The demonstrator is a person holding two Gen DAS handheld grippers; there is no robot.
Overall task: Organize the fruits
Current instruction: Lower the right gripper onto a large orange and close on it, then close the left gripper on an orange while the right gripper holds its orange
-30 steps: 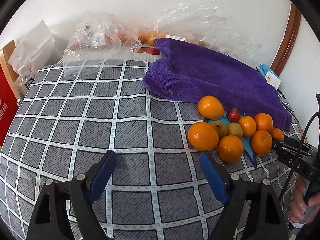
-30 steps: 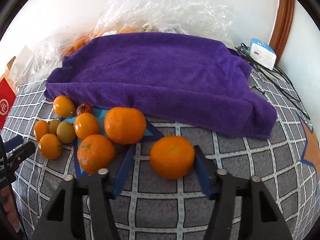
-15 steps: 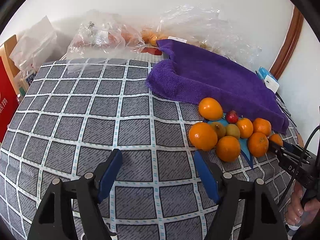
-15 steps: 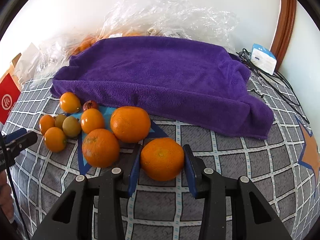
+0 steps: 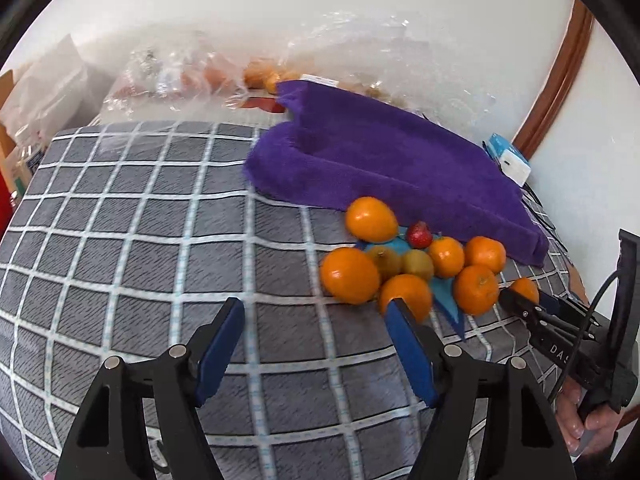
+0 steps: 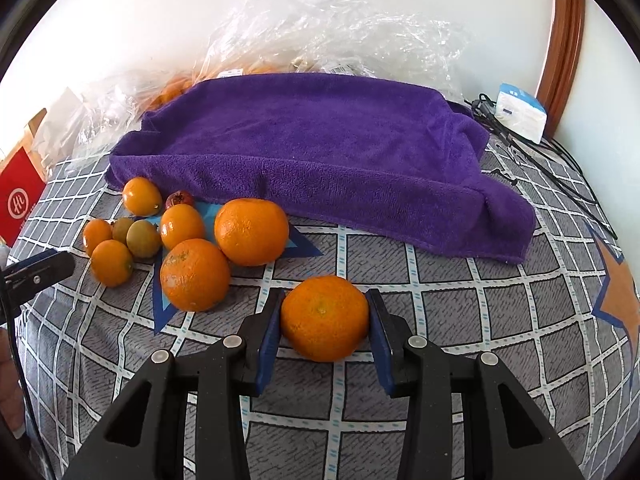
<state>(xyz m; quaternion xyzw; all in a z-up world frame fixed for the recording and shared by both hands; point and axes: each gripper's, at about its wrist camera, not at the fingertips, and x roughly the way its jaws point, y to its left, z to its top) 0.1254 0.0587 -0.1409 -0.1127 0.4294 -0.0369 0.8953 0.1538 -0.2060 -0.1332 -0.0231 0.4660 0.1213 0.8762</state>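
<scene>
From the left wrist, our left claw (image 5: 314, 320) hangs spread wide over bare checked desk (image 5: 140, 240), the fruit pile (image 5: 400, 264) just right. From the right wrist, our right claw (image 6: 325, 318) is clamped on an orange (image 6: 324, 318), open desk rightward, towel (image 6: 320, 148) edge ahead.

Home: checked tablecloth (image 5: 140, 240), fruit bags (image 6: 320, 32)

A folded purple terry towel (image 6: 320, 148) lies on the grey grid-pattern tablecloth (image 6: 460, 312). Crumpled clear plastic bags (image 6: 340, 28) sit at 12 o'clock; a white-blue box (image 6: 520, 114) at 2 o'clock.
</scene>
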